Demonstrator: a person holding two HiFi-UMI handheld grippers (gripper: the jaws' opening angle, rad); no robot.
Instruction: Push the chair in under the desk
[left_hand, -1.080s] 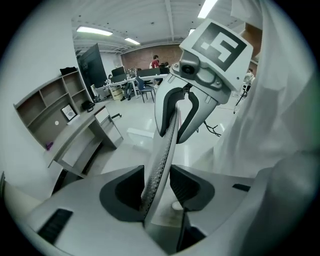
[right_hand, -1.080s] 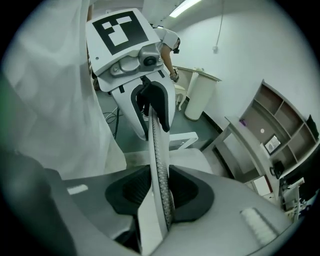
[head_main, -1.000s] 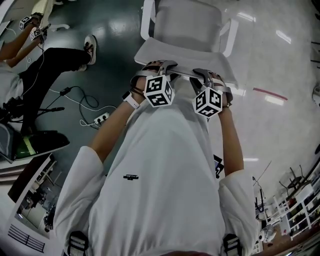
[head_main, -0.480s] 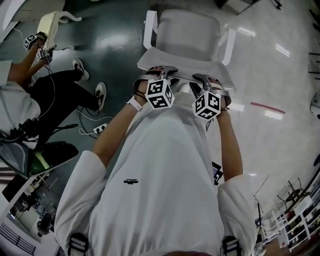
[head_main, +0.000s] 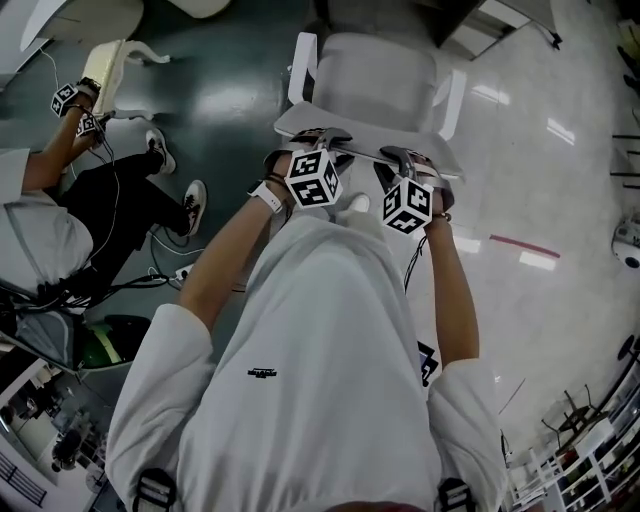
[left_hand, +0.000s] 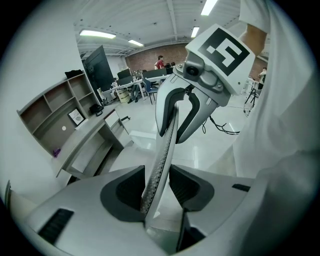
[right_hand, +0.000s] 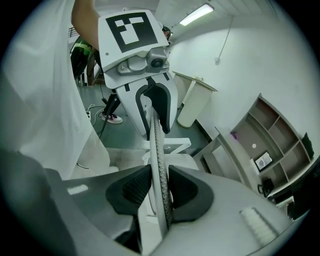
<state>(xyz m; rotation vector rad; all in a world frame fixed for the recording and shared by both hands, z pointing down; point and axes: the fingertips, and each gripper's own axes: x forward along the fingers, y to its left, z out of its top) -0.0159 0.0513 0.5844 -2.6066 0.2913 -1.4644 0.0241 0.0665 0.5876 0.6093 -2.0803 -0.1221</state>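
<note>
Head view: white chair (head_main: 372, 72), seemingly mesh-backed.

The head view is dim and underexposed, with streaks of glare on the glossy pale floor (head_main: 560, 190). Both gripper views are bright under long fluorescent ceiling tubes (left_hand: 95, 34), fisheye-bent, black-cornered; the white mesh chair back (left_hand: 159, 165) softens nearest the lens.
</note>
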